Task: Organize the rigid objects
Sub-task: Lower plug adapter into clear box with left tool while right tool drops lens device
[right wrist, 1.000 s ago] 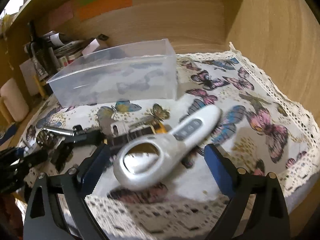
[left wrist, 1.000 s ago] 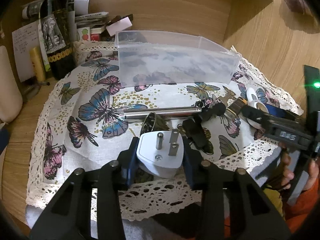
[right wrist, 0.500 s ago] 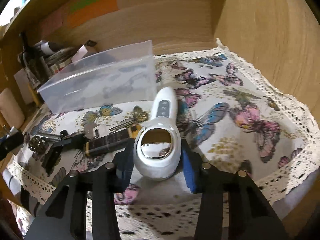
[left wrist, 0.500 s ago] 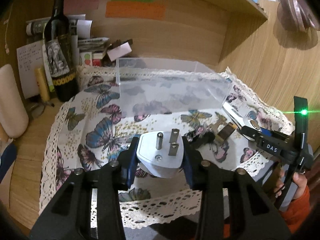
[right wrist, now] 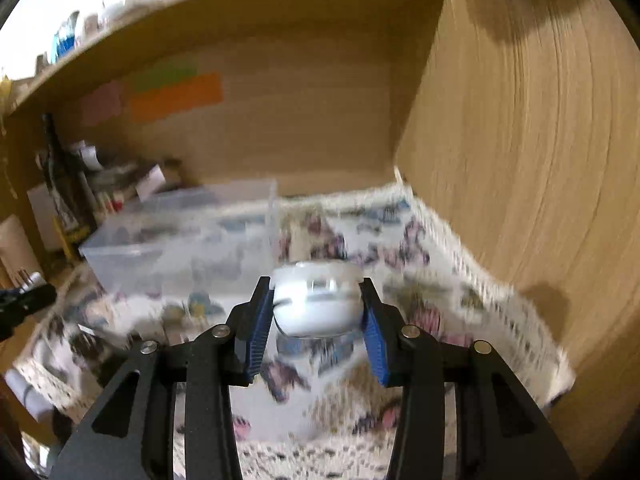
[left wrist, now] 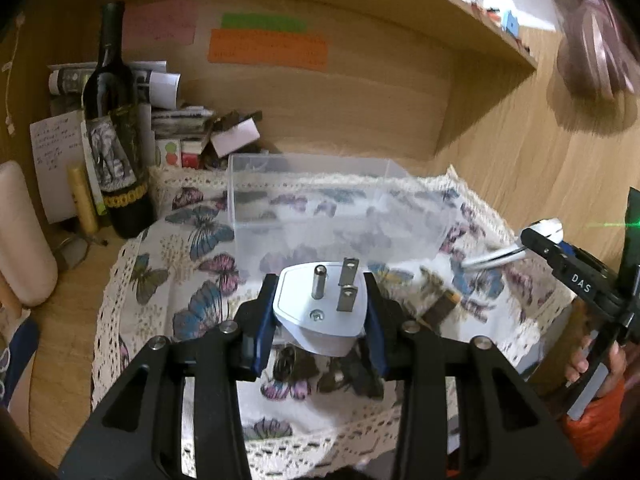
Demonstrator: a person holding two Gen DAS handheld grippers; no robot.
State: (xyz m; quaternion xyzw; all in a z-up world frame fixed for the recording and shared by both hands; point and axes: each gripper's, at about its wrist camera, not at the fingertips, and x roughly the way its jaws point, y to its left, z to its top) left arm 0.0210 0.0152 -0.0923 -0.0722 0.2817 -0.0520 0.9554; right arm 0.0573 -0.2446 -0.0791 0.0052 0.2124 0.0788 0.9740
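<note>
My left gripper [left wrist: 320,312] is shut on a white plug adapter [left wrist: 320,320], prongs up, held above the butterfly cloth [left wrist: 192,280] in front of the clear plastic box [left wrist: 332,208]. My right gripper [right wrist: 316,312] is shut on a white handheld magnifier [right wrist: 316,304], lifted off the cloth [right wrist: 460,288] to the right of the box [right wrist: 180,248]. The right gripper with the magnifier also shows in the left wrist view [left wrist: 540,240]. A dark brown object [left wrist: 440,308] lies on the cloth beneath.
A wine bottle [left wrist: 116,140], papers and small boxes [left wrist: 236,136] stand at the back left. A wooden side wall [right wrist: 520,160] closes the right and a shelf [left wrist: 480,20] hangs overhead. A pale cylinder [left wrist: 20,236] stands at far left.
My right gripper closed on the magnifier and lifted it off the cloth. My left gripper rose with the plug adapter, away from the metal rod and dark items.
</note>
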